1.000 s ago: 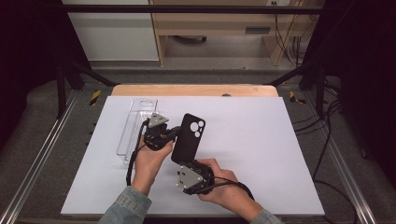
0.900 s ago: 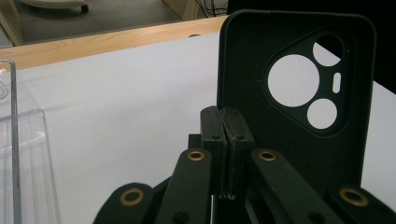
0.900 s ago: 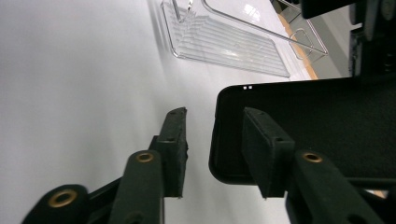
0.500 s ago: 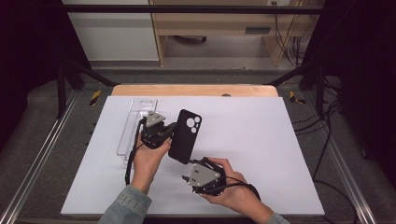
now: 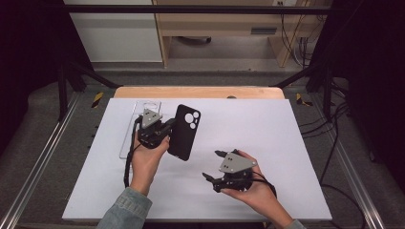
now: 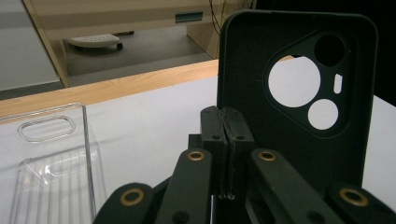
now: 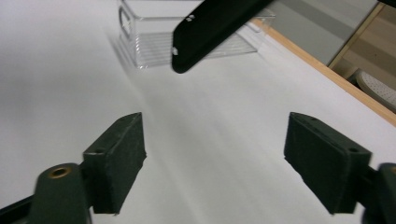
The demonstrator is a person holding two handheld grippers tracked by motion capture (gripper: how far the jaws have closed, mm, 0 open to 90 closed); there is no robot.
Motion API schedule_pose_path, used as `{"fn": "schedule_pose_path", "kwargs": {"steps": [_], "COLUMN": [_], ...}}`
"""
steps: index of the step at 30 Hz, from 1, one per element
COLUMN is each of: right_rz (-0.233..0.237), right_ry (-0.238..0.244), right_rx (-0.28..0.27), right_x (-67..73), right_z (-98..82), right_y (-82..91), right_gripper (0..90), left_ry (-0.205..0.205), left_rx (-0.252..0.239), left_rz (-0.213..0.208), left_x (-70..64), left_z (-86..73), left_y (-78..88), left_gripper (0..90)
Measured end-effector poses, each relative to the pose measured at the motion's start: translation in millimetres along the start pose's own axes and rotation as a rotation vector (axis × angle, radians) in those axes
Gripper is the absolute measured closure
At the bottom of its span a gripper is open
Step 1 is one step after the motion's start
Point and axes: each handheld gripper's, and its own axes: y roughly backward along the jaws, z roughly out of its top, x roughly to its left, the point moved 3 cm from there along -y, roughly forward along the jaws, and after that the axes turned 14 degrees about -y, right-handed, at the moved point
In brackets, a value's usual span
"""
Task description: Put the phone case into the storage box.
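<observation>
A black phone case [image 5: 186, 131] with camera cut-outs is held tilted above the white mat, and my left gripper [image 5: 169, 128] is shut on its left edge. The left gripper view has the closed jaws [image 6: 226, 116] pressed together against the case's inner side [image 6: 243, 70]. My right gripper [image 5: 211, 164] sits lower right of the case, apart from it. Its jaws have just been opening and nothing is between them. From the right gripper view, the wide-apart jaws [image 7: 219, 154] face bare mat, with the case's lower end [image 7: 210, 28] hanging ahead.
A clear plastic phone case [image 5: 143, 107] lies on the mat just left of the left hand [image 6: 46, 163] [image 7: 149, 46]. The white mat [image 5: 286, 143] covers the table, with a wooden edge [image 5: 200, 92] at the back. Dark frame rails run along both sides.
The right gripper let go of the black case's lower end, opened, and drew away to the right and down. The left gripper keeps holding the case, which now stands a little more upright.
</observation>
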Motion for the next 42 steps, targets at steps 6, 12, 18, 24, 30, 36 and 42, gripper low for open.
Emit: {"fn": "schedule_pose_path", "kwargs": {"steps": [6, 12, 18, 24, 30, 36, 42], "right_rz": [0.012, -0.027, -0.064, -0.119, -0.156, -0.186, -0.252], "right_ry": [-0.139, -0.204, -0.211, -0.227, -0.225, -0.232, -0.215], "right_rx": [-0.104, -0.146, -0.144, -0.182, -0.207, -0.224, -0.259], "right_x": [-24.8, -40.9, -49.5, -60.4, -67.5, -72.3, -76.7], "right_z": [-7.2, -13.0, -17.0, -22.9, -28.6, -38.6, -45.3], "right_y": [10.9, 19.4, 24.0, 29.8, 36.8, 43.4, 50.5], "right_gripper": [13.8, 9.7, 8.2, 12.2, 9.7, 7.2, 10.7], "left_ry": [-0.01, -0.005, -0.005, -0.002, 0.002, 0.01, 0.02], "left_rx": [-0.034, -0.059, -0.083, -0.108, -0.116, -0.128, -0.14], "left_rz": [0.022, 0.038, 0.059, 0.057, 0.064, 0.077, 0.094], "left_x": [2.7, 8.0, 13.1, 17.6, 20.2, 23.4, 28.8], "left_z": [5.3, 10.3, 14.5, 16.5, 16.6, 16.9, 16.7], "left_y": [7.3, 13.0, 18.8, 22.7, 25.2, 27.4, 31.5], "left_gripper": [88.6, 88.6, 88.6, 88.6, 88.6, 88.7, 88.6]}}
